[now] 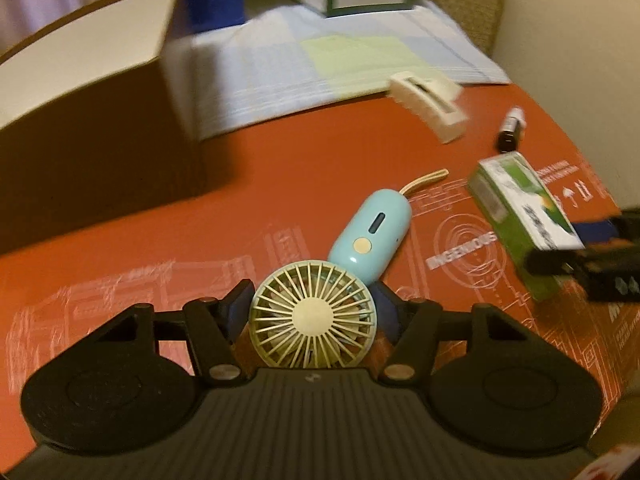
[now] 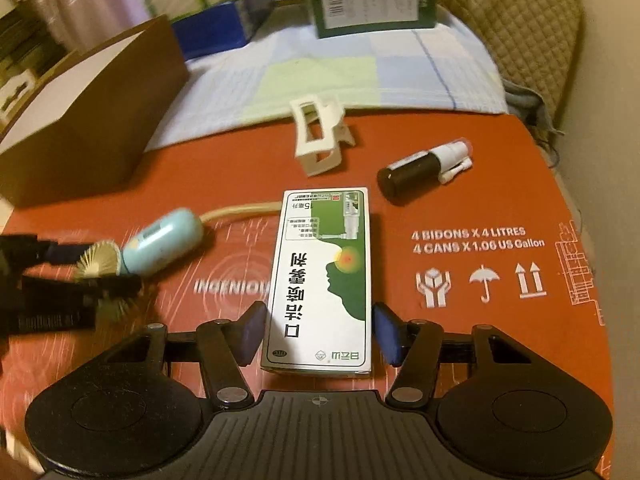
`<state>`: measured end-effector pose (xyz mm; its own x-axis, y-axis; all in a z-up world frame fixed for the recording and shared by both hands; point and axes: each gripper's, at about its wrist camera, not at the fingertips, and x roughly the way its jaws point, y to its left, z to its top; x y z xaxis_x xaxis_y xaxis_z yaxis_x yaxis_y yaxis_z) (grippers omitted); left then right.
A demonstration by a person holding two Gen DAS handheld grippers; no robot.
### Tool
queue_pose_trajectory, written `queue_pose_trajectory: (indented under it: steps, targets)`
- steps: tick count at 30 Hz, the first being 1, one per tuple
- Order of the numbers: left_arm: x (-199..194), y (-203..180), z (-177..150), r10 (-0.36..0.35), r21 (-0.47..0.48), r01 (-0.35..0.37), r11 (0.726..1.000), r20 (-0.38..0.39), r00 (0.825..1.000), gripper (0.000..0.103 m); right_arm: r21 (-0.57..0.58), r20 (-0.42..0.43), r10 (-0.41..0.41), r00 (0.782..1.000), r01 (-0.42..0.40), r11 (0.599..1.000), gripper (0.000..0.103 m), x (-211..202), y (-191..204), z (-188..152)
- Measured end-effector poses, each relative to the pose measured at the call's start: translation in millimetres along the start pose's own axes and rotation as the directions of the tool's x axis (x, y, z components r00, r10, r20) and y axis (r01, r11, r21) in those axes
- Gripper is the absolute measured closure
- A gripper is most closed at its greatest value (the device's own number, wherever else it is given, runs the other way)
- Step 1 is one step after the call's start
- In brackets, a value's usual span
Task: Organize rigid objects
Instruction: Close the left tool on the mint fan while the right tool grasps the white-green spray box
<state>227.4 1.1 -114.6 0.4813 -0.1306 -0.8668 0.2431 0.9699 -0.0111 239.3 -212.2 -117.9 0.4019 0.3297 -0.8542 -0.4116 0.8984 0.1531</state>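
Two grippers work side by side over a red printed worktop (image 2: 480, 152). The left gripper (image 1: 312, 312) straddles the round head of a small handheld fan (image 1: 316, 320); its jaws sit against both sides of the grille, apparently clenched on it, the turquoise handle pointing away for a clean lift. The right gripper (image 2: 320, 332) brackets the near end of a green-and-white medicine box (image 2: 320, 276) lying flat, with gaps visible, so the jaws stand released. A white hair claw (image 2: 320, 140) and dark spray bottle (image 2: 424, 168) lie beyond, untouched. The open cardboard box (image 2: 92, 120) at left is probably the destination.
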Motion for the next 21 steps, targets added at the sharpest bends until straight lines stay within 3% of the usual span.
queue_pose_trajectory:
  steps: [4, 6, 11, 15, 21]
  targets:
    - [-3, 11, -6, -0.032, -0.078, 0.029, 0.997, -0.041, 0.999, 0.044, -0.061, -0.028, 0.039, 0.999, -0.041, 0.997, 0.049, -11, 0, -15]
    - [-5, 11, -9, -0.055, -0.071, 0.051, 0.996, -0.046, 0.997, 0.043, -0.07, -0.042, 0.053, 0.998, -0.056, 0.996, 0.049, -14, -2, -20]
    - [-7, 8, -8, -0.082, 0.007, 0.083, 0.997, -0.055, 0.995, 0.039, -0.049, -0.055, 0.054, 0.997, -0.057, 0.997, 0.048, -18, -1, -25]
    - [-6, -1, -8, -0.047, 0.13, 0.053, 0.99, -0.051, 0.998, 0.04, -0.009, -0.047, 0.062, 0.997, -0.062, 0.998, 0.047, -17, 2, -23]
    - [-3, -2, -10, -0.036, 0.157, 0.04, 0.987, -0.028, 0.999, 0.042, 0.024, -0.045, 0.036, 0.998, -0.035, 0.999, 0.044, -12, 8, -21]
